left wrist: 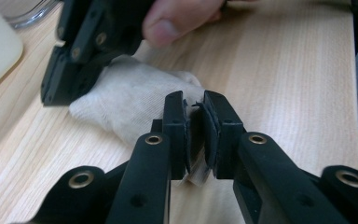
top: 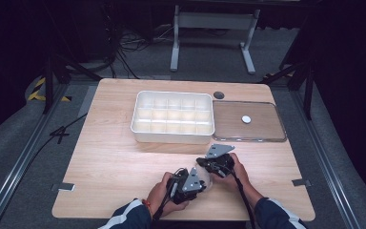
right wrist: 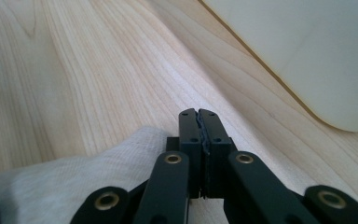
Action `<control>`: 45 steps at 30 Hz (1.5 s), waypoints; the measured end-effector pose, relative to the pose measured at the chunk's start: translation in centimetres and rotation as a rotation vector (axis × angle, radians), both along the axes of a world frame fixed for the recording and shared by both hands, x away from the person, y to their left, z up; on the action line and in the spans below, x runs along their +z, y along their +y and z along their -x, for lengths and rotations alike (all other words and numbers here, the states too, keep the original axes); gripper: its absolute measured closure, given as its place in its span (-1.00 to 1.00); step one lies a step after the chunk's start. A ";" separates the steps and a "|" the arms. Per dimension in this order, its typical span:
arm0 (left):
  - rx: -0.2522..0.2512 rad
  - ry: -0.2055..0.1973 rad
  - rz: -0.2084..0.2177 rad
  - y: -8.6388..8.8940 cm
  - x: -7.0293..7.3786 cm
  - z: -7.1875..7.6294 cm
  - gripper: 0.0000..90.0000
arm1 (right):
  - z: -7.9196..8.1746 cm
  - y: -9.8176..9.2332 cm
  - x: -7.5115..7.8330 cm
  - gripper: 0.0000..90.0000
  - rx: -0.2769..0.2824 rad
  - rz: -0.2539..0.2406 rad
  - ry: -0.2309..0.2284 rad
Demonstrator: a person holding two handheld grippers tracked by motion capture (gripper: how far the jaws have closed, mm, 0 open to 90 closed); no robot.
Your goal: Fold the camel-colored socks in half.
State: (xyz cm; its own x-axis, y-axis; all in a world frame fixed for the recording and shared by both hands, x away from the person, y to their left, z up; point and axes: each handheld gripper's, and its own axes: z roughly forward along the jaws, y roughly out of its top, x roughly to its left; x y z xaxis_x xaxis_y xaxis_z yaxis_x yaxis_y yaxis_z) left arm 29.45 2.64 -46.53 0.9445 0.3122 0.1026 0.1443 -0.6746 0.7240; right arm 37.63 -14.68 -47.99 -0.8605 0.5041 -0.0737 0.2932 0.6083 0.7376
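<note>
A small off-white cloth (top: 208,181) lies bunched on the wooden table (top: 114,157) near the front edge, between the two hands. My left gripper (top: 200,182) is shut on one end of it: in the left gripper view a bit of white fabric (left wrist: 198,173) is pinched between the jaws of the left gripper (left wrist: 195,105), and the rest of the cloth (left wrist: 130,100) spreads ahead. My right gripper (top: 202,162) rests its tip on the far end of the cloth. In the right gripper view the jaws of the right gripper (right wrist: 198,114) are shut, with the cloth (right wrist: 70,182) beside and beneath them and none visible between the pads.
A white compartment box (top: 172,135) stands open at mid-table. Its clear lid (top: 262,125) lies flat to the right, with a white round spot on it. A dark round hole (top: 218,95) sits behind the lid. Bare wood stretches to the left of the hands.
</note>
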 end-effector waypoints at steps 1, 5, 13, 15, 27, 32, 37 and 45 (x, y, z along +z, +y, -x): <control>0.000 0.000 0.000 0.0 0.0 0.0 0.76 | 0.0 0.0 0.0 0.99 0.000 0.000 0.000; -0.006 0.025 0.001 -0.1 0.1 0.1 0.74 | 0.0 -0.2 0.3 0.93 0.009 0.006 -0.003; 0.005 0.048 0.029 0.2 -0.2 -0.5 0.75 | 0.9 -2.0 3.2 0.84 0.055 -0.128 -0.028; 0.007 0.033 0.014 0.4 -0.1 -0.7 0.75 | 1.9 -2.2 3.4 0.77 0.136 -0.129 0.008; 0.016 -0.002 0.010 0.8 -0.2 -0.9 0.76 | 1.4 -2.3 1.4 0.80 0.076 -0.035 0.040; 0.004 -0.002 -0.022 0.4 0.1 0.0 0.73 | 1.5 -2.2 1.3 0.81 0.061 -0.035 0.036; 0.006 0.040 0.012 0.7 -0.2 -0.7 0.75 | 1.5 -2.2 1.3 0.79 0.054 -0.035 0.036; 0.004 0.056 0.040 0.9 -0.5 -0.9 0.75 | 1.2 -2.6 1.6 0.34 -0.002 -0.041 0.034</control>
